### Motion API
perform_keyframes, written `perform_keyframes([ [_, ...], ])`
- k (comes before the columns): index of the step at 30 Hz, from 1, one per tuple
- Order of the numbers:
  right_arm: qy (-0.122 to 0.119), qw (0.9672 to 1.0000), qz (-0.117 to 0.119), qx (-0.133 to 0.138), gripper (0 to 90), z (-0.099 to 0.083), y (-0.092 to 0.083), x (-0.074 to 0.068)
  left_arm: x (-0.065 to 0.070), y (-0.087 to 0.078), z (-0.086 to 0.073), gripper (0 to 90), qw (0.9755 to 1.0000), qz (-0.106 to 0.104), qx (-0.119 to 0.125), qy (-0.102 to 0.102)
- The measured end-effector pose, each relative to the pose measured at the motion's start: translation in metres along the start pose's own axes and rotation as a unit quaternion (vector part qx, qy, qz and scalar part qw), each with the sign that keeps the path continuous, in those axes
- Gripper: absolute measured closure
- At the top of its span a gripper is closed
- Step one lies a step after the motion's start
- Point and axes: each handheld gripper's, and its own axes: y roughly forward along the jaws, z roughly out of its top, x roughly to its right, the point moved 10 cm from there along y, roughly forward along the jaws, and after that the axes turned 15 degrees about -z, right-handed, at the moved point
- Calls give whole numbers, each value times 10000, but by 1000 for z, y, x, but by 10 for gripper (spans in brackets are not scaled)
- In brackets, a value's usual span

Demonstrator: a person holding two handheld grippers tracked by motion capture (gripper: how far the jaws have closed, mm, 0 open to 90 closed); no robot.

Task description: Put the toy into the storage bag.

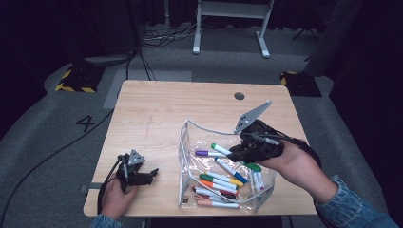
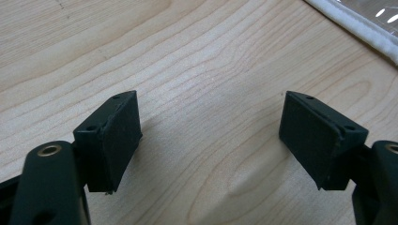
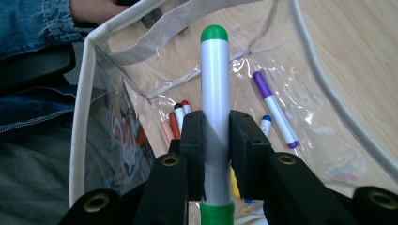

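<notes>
green-capped marker (image 3: 214, 117) clamped square between your right gripper's (image 3: 216, 140) two black pads, barrel sticking straight out past the jaws with the green cap leading, and you've got it hanging over the open mouth of the clear plastic pouch (image 1: 187, 156). that grip across the middle of the barrel looks deliberate: it keeps the pen balanced and lets you point it wherever the bag has room. from the high view your right gripper (image 1: 236, 154) sits above the pouch's near-right side, the marker (image 1: 221, 150) angled toward the left over the pile. inside, loose pens lie flat on the bottom, a purple marker (image 1: 207, 153) off on its own near the top, and a blue-tipped one, orange, red and more bunched toward your edge of the table. the white-trimmed rim (image 3: 80, 131) stands up and holds the mouth wide, which is why you can come in from above without a second hand on it. your left gripper (image 1: 142, 176) rests low on the wooden table (image 1: 157, 109) well left of the pouch, jaws spread wide with nothing between them (image 2: 211, 136), bare wood showing through the gap, simply parked out of the way. whether this pen is going in or coming out, i can't tell from here.
</notes>
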Motion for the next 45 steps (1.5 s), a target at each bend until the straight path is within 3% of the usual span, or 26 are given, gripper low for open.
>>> perform_keyframes([
  [10,-309,9983,241,-422,759,-3,38,-20,0,0,0,213,10000,4,-3,-3],
  [13,-388,9971,349,-563,759,-5,52,-27,0,0,0,213,10000,3,-4,-3],
  [20,-592,9926,356,-995,759,-15,78,-38,0,0,0,213,10000,3,-3,-3],
  [25,-794,9876,417,-1291,758,-23,92,-44,0,0,0,213,10000,2,-4,-4],
  [37,-954,9763,684,-1821,757,-38,117,-61,0,0,0,213,10000,2,-9,17],
  [40,-967,9745,695,-1903,756,-40,121,-63,0,0,0,213,10000,4,-7,28],
  [43,-948,9698,680,-2143,756,-46,124,-64,0,0,0,213,10000,3,-7,27],
  [45,-1033,9690,614,-2160,755,-48,126,-64,0,0,0,213,10000,3,-9,31],
])
